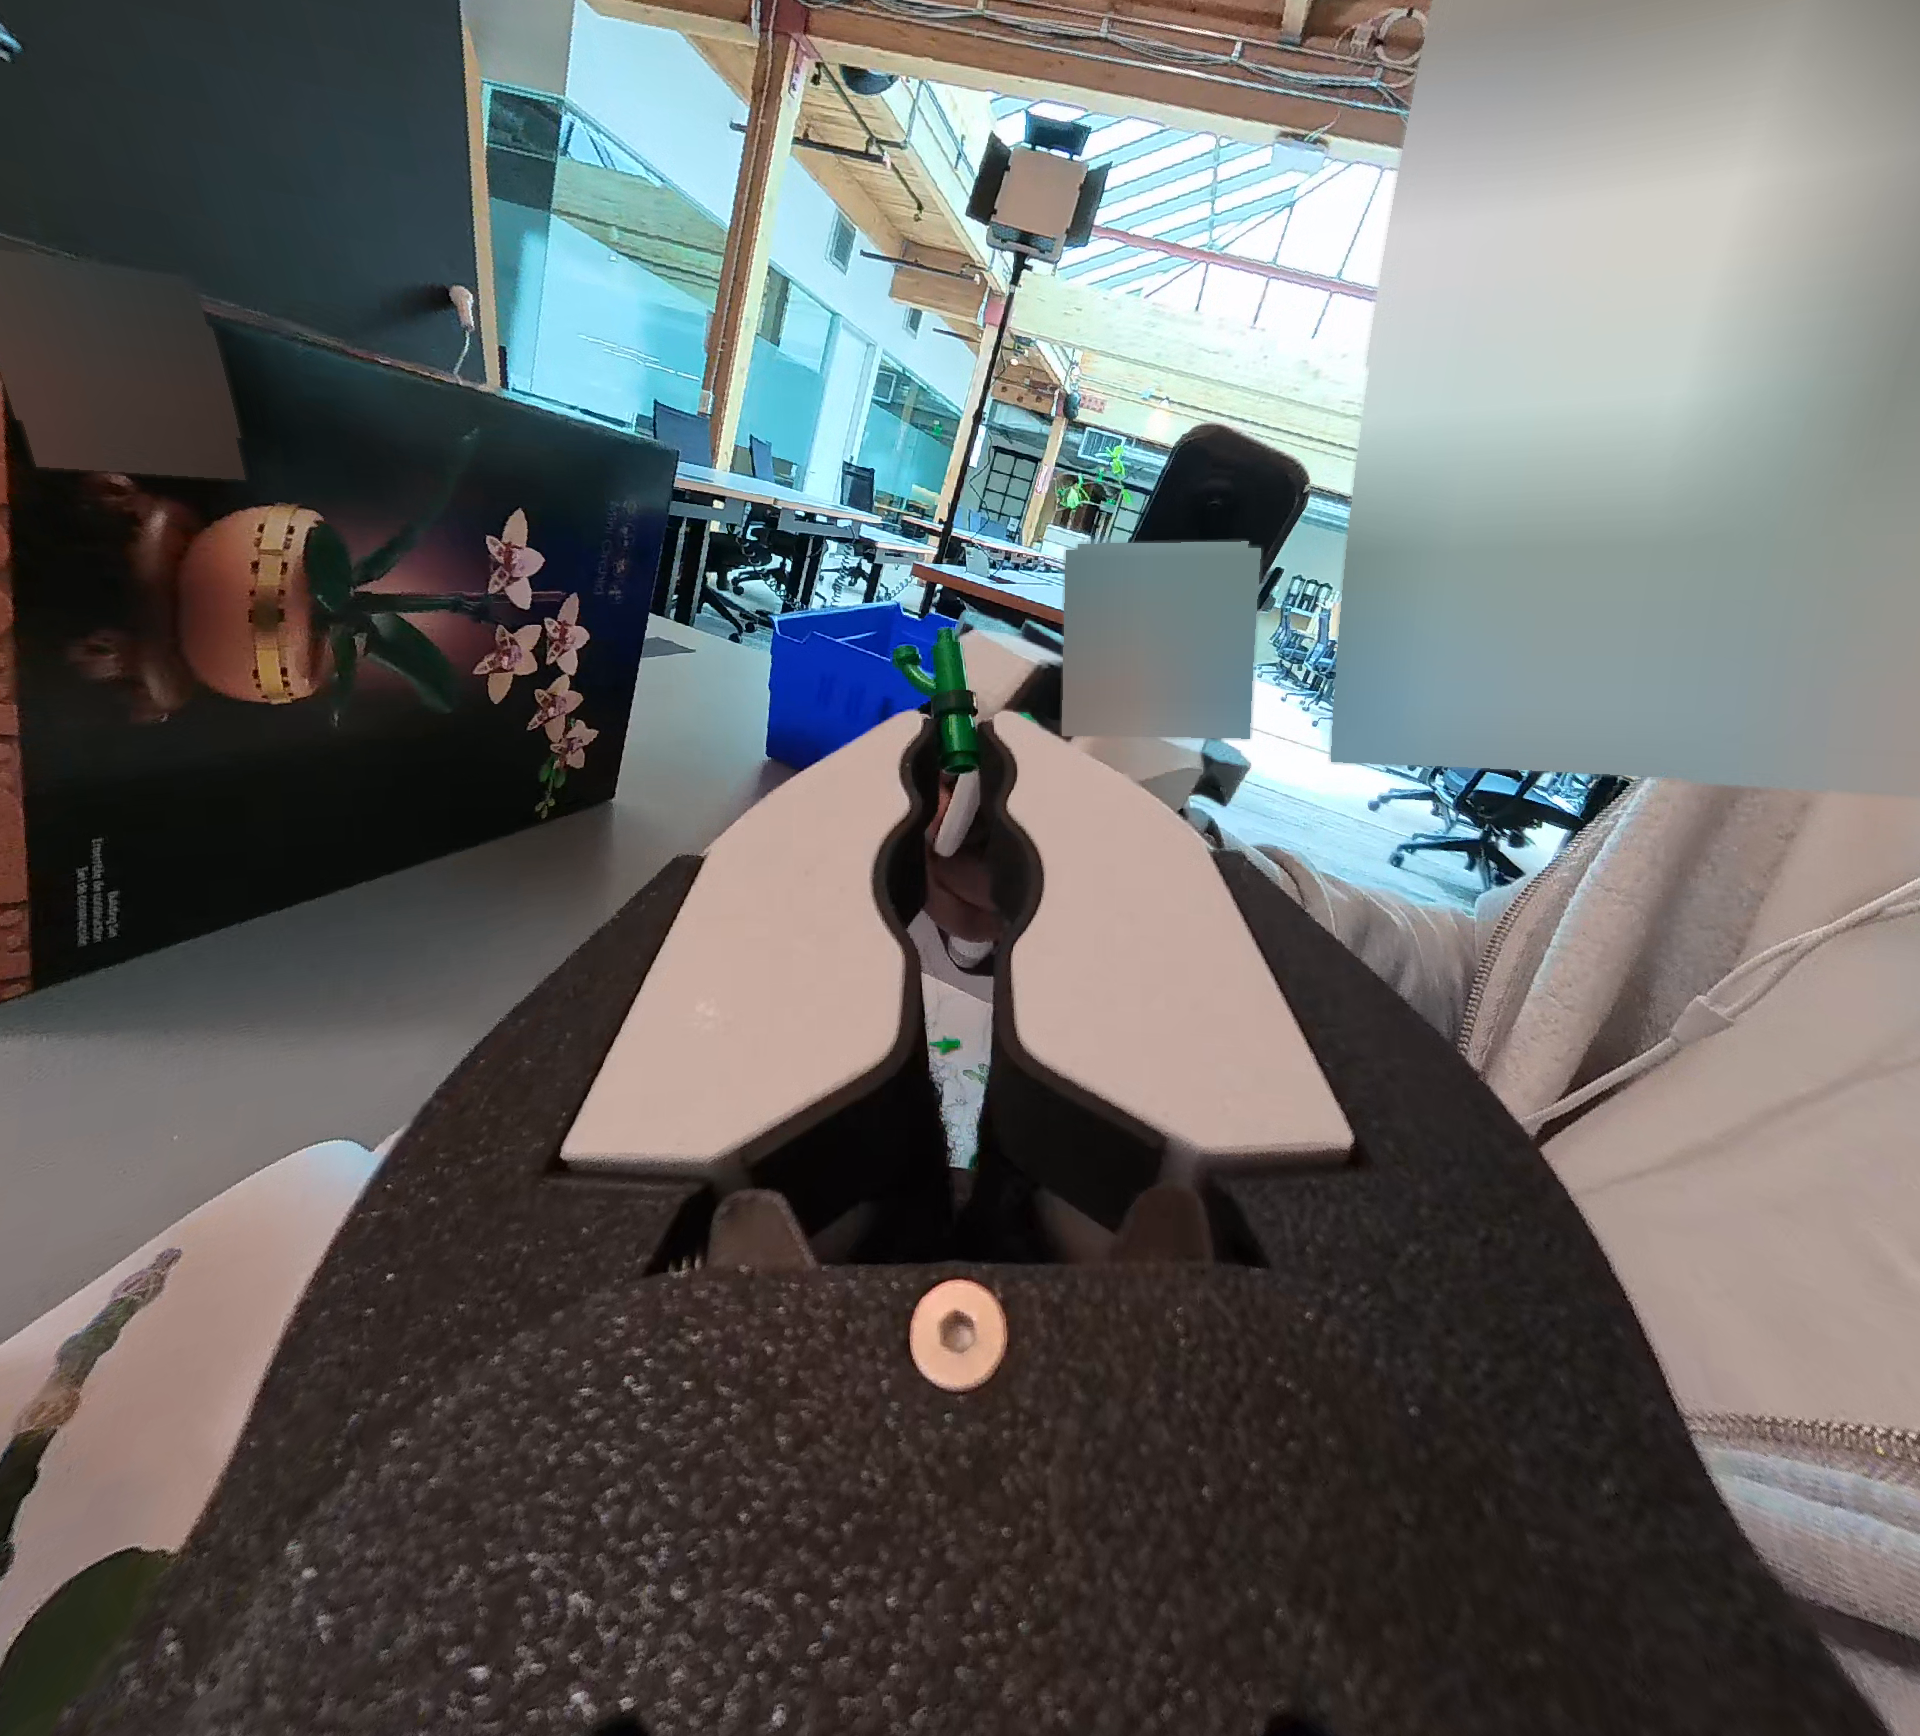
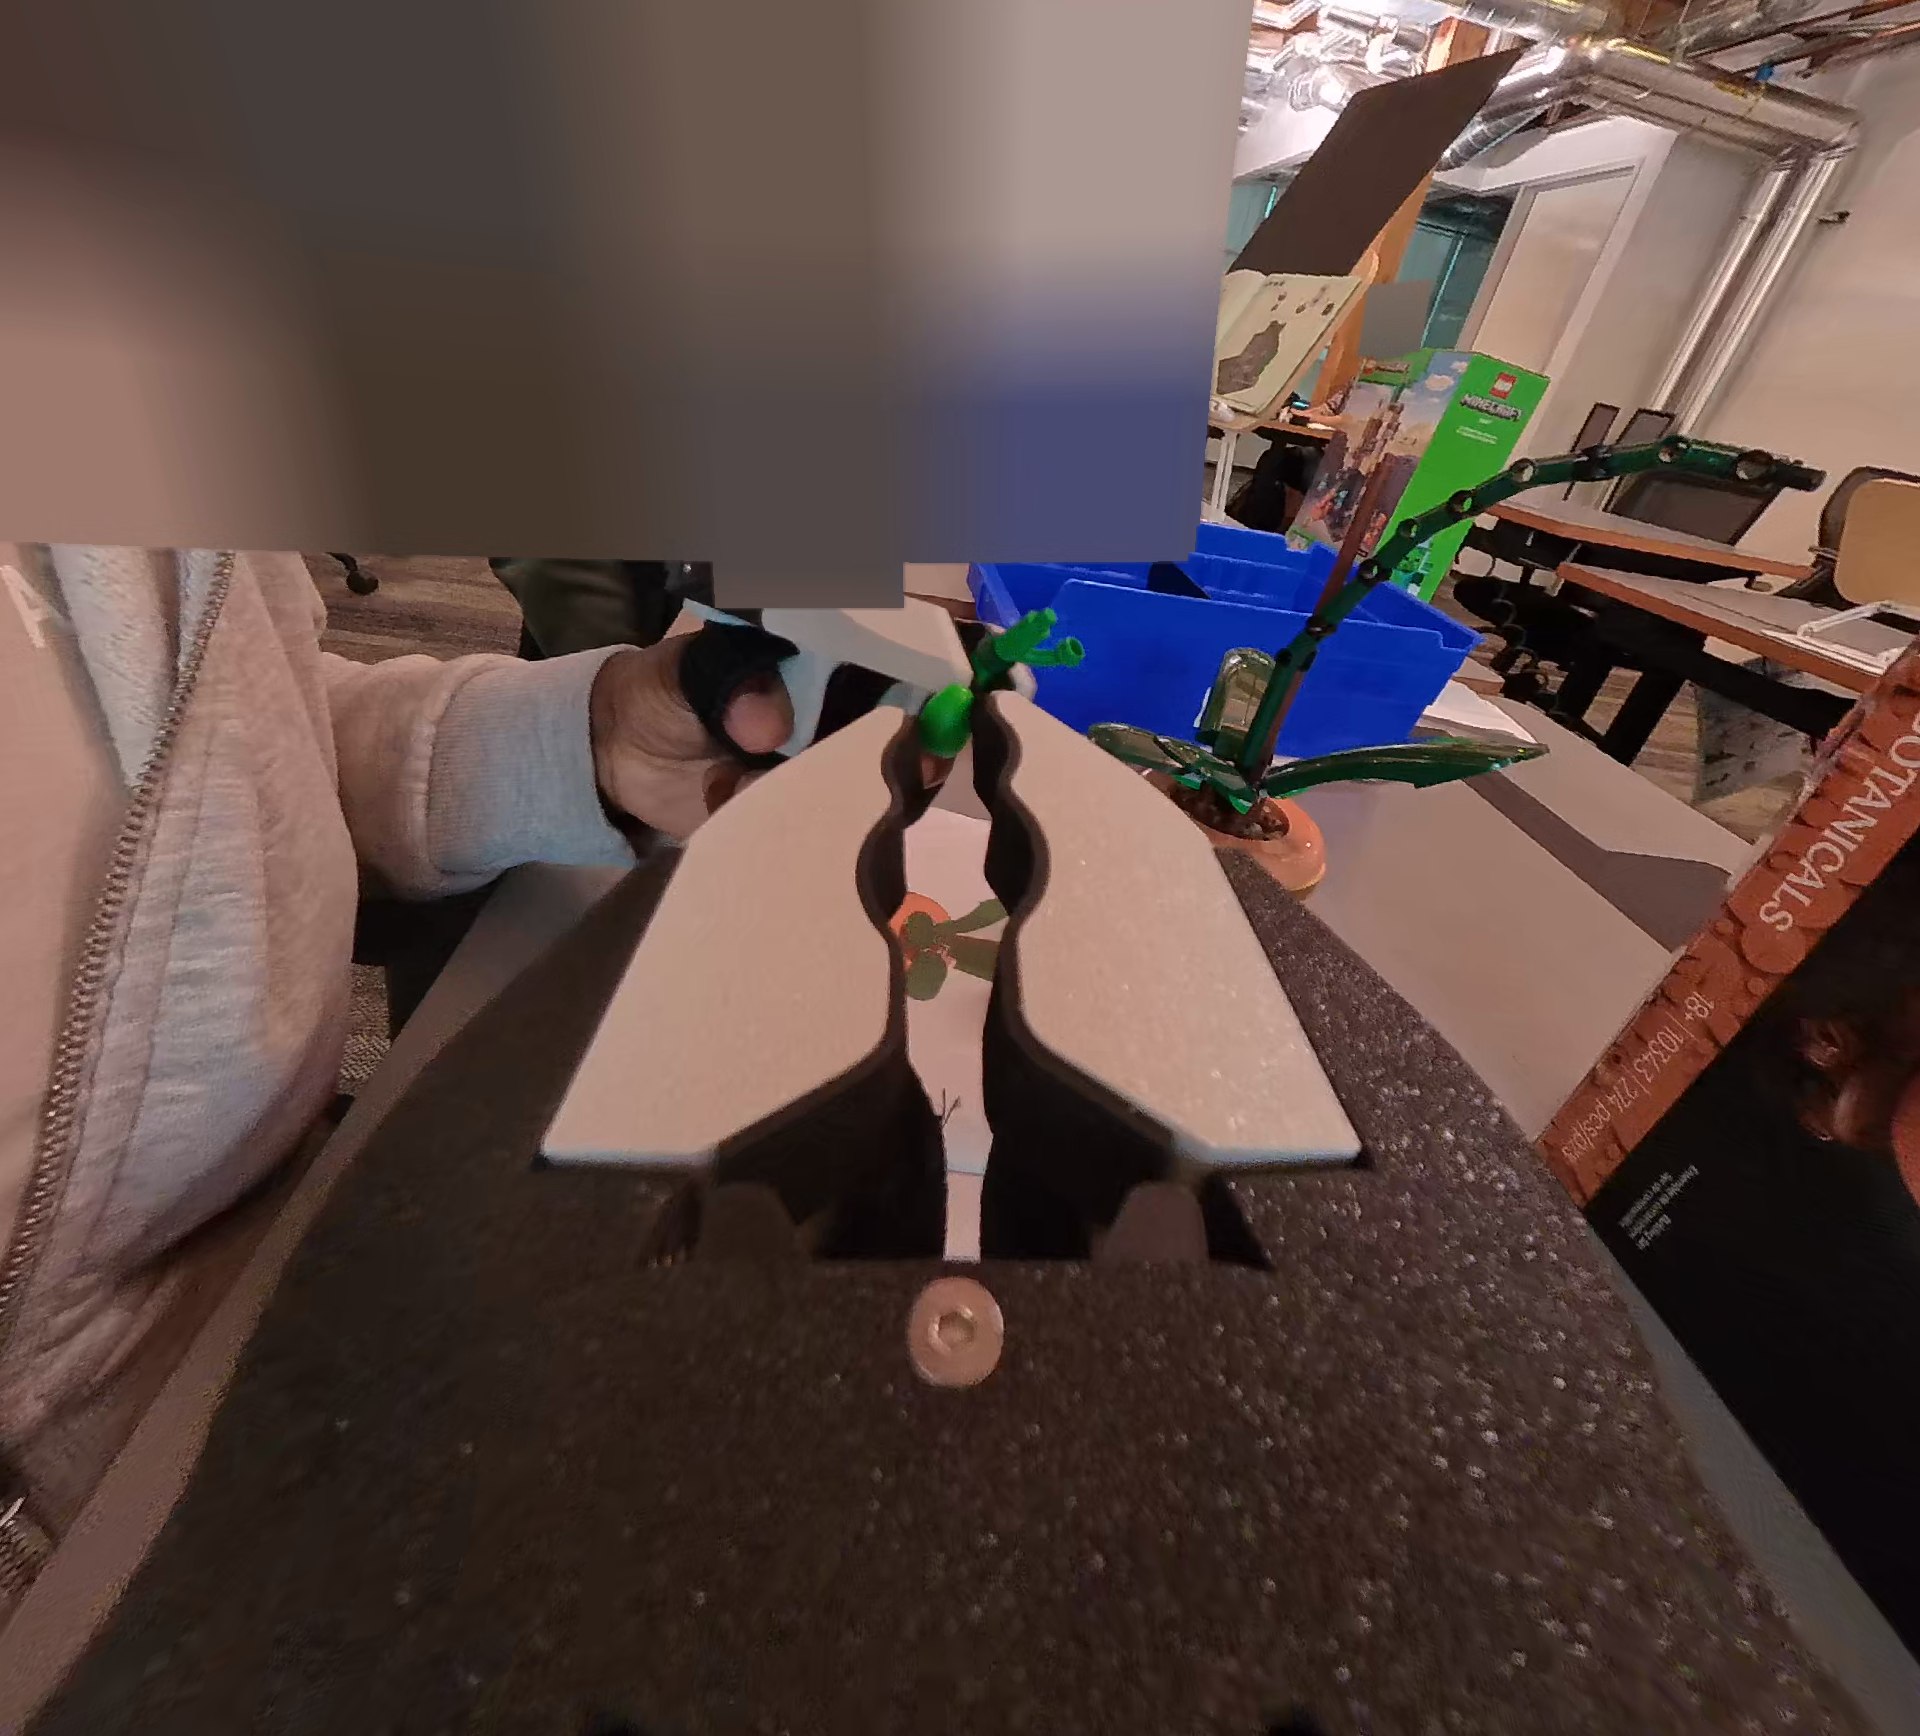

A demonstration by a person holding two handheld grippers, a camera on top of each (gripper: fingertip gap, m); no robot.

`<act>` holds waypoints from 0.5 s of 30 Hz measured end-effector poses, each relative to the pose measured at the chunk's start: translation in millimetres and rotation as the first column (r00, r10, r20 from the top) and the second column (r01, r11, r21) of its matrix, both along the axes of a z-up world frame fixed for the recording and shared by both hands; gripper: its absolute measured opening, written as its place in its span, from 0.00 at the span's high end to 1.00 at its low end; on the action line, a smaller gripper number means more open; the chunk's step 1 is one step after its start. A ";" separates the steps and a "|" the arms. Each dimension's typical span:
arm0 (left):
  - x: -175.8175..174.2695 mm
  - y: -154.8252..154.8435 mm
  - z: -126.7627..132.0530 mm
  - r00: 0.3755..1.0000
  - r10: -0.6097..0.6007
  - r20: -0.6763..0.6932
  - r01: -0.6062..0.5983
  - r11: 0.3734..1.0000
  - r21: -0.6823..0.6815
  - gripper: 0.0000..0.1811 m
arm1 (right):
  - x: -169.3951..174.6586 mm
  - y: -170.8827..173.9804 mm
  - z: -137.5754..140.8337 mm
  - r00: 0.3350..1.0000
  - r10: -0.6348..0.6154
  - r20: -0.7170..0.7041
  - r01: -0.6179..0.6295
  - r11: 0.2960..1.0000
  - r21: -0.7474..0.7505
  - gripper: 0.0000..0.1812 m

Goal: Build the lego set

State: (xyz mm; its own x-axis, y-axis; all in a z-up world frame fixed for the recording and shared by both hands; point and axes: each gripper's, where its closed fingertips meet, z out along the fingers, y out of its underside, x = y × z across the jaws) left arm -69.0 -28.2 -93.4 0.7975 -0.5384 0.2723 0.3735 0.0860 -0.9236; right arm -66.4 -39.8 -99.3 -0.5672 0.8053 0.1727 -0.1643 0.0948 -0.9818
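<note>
Green stem is clamped upright in left claw tips. Bud is pinched in right claw, tips nearly touching. Stem axis appears tilted toward bud. Plant is seen right, on desk.

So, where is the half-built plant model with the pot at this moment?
In the right wrist view the plant model stands on the table, right of the right gripper, in front of the blue bin.
</note>
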 end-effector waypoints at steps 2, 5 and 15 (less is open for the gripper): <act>-0.3 -0.4 1.1 1.000 0.000 0.002 0.000 1.000 0.005 0.97 | -0.8 0.0 0.6 1.000 0.000 -0.002 0.000 1.000 -0.011 0.95; -2.4 -0.2 0.0 1.000 0.015 -0.003 -0.015 1.000 0.003 0.97 | -2.6 0.0 0.4 1.000 -0.003 -0.002 0.003 1.000 -0.012 0.95; -4.5 -1.3 -1.3 0.999 0.025 -0.027 -0.024 1.000 0.018 0.97 | -8.2 -2.2 -4.8 0.999 -0.001 0.042 0.003 0.999 -0.040 0.95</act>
State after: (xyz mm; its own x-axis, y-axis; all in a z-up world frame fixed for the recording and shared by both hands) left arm -73.5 -29.5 -94.7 0.8175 -0.5231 0.2409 0.3459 0.1115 -0.9316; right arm -74.5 -42.0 -104.2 -0.5717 0.8122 0.1162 -0.1226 0.0555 -0.9909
